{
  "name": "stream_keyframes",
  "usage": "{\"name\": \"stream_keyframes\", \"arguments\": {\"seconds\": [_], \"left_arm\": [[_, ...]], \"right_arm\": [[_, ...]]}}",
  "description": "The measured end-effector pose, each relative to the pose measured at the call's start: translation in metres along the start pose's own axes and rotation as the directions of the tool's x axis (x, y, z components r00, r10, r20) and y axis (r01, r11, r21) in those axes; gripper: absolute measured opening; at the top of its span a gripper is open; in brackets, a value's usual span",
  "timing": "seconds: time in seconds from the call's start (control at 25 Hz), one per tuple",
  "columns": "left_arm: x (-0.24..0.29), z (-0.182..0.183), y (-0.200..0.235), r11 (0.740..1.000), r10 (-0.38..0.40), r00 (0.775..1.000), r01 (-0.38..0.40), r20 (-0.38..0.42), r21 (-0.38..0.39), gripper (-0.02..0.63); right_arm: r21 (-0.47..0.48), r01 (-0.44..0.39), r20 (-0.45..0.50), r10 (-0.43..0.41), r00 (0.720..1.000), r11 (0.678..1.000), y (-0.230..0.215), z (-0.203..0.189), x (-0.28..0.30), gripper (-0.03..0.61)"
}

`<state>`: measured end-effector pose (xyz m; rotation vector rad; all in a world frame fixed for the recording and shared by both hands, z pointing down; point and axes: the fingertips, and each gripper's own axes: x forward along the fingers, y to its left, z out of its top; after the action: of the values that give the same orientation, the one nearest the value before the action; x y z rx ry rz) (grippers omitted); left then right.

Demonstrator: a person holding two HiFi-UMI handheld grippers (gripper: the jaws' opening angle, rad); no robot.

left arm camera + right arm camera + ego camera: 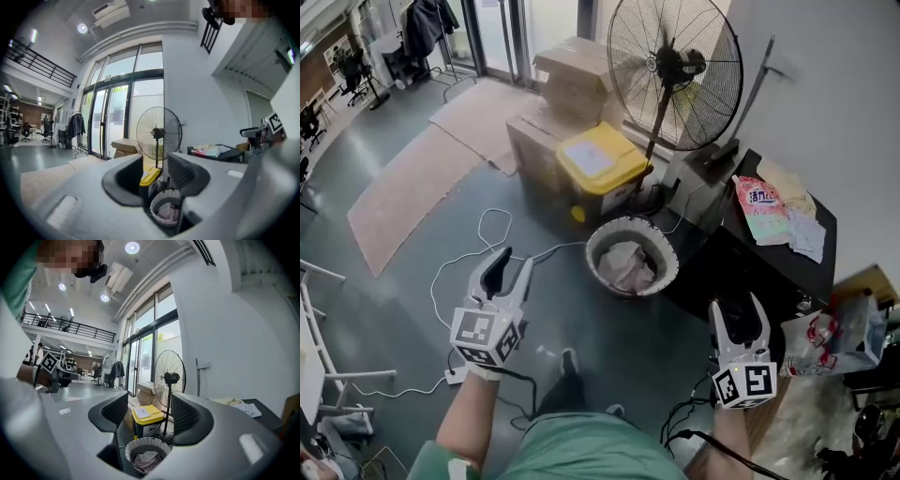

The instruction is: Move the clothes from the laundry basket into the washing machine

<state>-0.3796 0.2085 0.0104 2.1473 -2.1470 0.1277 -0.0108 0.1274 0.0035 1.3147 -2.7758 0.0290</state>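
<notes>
The laundry basket point(593, 255) stands on the grey floor ahead of the person, between the two claws and well apart from both. Pale clothes point(626, 266) lie crumpled inside it. The left claw point(511, 262) is held with its jaws moderately apart and nothing between them. The right claw point(737, 313) is likewise parted and empty.

A yellow-lidded bin point(602, 159) and the stand of a large fan point(675, 66) sit just behind the basket, with cardboard boxes point(572, 75) stacked beyond. A dark worktop point(741, 258) crowds the basket's right side and carries a pink pouch point(759, 211) and some cloths. A white cable point(478, 253) loops over the floor beside the left claw, towards the basket.
</notes>
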Motion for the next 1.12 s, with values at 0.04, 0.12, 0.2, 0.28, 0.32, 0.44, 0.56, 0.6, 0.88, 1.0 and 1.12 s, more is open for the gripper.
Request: {"name": "stream_keyframes", "arguments": {"seconds": [0.04,0.12,0.2,0.28,0.32,0.44,0.56,0.6,0.88,1.0,1.12], "left_arm": [[0.013,0.000,0.011,1.000,-0.010,1.000,0.010,-0.001,-0.003,0.163],[0.038,0.000,0.029,0.999,-0.033,0.999,0.033,-0.006,-0.005,0.172],[0.059,-0.004,0.043,0.998,-0.058,0.998,0.058,-0.020,0.000,0.216],[0.075,-0.010,0.056,0.997,-0.080,0.996,0.081,-0.041,0.005,0.247],[0.081,-0.014,0.063,0.996,-0.090,0.995,0.090,-0.050,0.003,0.255],[0.097,-0.024,0.082,0.995,-0.101,0.992,0.101,-0.069,-0.008,0.258],[0.108,-0.031,0.098,0.996,-0.087,0.993,0.086,-0.084,-0.023,0.258],[0.111,-0.033,0.101,0.997,-0.081,0.993,0.079,-0.088,-0.026,0.258],[0.140,-0.036,0.111,1.000,-0.031,0.994,0.030,-0.109,-0.009,0.258],[0.159,-0.034,0.106,1.000,-0.007,0.993,0.008,-0.119,0.006,0.256],[0.180,-0.037,0.097,1.000,0.012,0.989,-0.008,-0.148,0.025,0.258]], "right_arm": [[0.006,0.014,-0.013,-0.014,1.000,1.000,0.001,0.000,0.015,0.270],[0.034,0.047,-0.030,-0.046,0.998,0.998,0.002,-0.001,0.043,0.270],[0.047,0.068,-0.042,-0.066,0.997,0.997,0.005,-0.004,0.068,0.269],[0.045,0.080,-0.054,-0.078,0.996,0.996,0.010,-0.007,0.089,0.269],[0.044,0.085,-0.060,-0.082,0.995,0.995,0.012,-0.009,0.098,0.268],[0.046,0.091,-0.080,-0.087,0.993,0.995,0.016,-0.018,0.122,0.268],[0.050,0.093,-0.107,-0.088,0.990,0.994,0.013,-0.030,0.141,0.268],[0.053,0.094,-0.116,-0.087,0.989,0.994,0.011,-0.035,0.146,0.268],[0.060,0.046,-0.155,-0.036,0.987,0.997,-0.008,-0.070,0.184,0.268],[0.092,0.026,-0.179,-0.009,0.984,0.995,-0.023,-0.092,0.206,0.268],[0.122,0.003,-0.209,0.022,0.978,0.993,-0.039,-0.117,0.233,0.268]]}}
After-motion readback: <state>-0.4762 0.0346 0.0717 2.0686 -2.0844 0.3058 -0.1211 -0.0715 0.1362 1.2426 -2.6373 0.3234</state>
